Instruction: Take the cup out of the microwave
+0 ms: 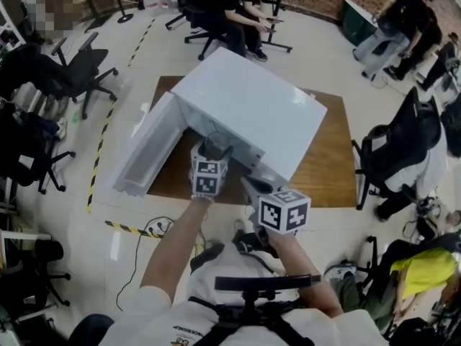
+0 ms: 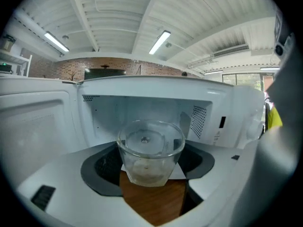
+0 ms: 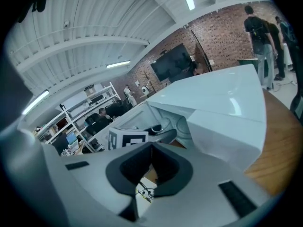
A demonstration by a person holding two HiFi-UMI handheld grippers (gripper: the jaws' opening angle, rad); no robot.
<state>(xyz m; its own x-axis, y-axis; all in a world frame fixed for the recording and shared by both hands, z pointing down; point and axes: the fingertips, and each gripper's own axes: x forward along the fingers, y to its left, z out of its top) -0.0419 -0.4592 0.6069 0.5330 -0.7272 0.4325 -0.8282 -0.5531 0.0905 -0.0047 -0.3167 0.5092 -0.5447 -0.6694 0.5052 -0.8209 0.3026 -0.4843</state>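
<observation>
The cup (image 2: pixel 150 150), clear glass with straight walls and a cloudy lower part, stands upright between the pads (image 2: pixel 105 168) of the left gripper (image 1: pixel 213 153), which press on its two sides, so the jaws stand wide around it. Whether anything is in the cup cannot be told. It hangs just in front of the mouth of the microwave (image 2: pixel 142 86), with bare wood of the table (image 2: pixel 154 200) showing right under its base. Behind it the cavity (image 2: pixel 137 110) is lit and white, with a vent grille on its right wall. In the head view the microwave (image 1: pixel 252 103) sits at an angle on the brown table (image 1: pixel 324 164), its door (image 1: pixel 148 150) swung fully out to the left and reaching past the table's left edge, which leaves the opening unblocked toward the person. The right gripper (image 1: pixel 252 187) hangs near the microwave's front right corner, just beside the left one but not touching it. Its jaws are together, with nothing between them, and the right gripper view shows only floor and cables through the gap below the pads (image 3: pixel 125 167). A strip of table lies bare at the front and right of the microwave. Office chairs (image 1: pixel 72 74) and seated people (image 1: pixel 241 13) ring the table, well apart from it, and striped tape (image 1: pixel 97 157) runs along the floor at the left.
</observation>
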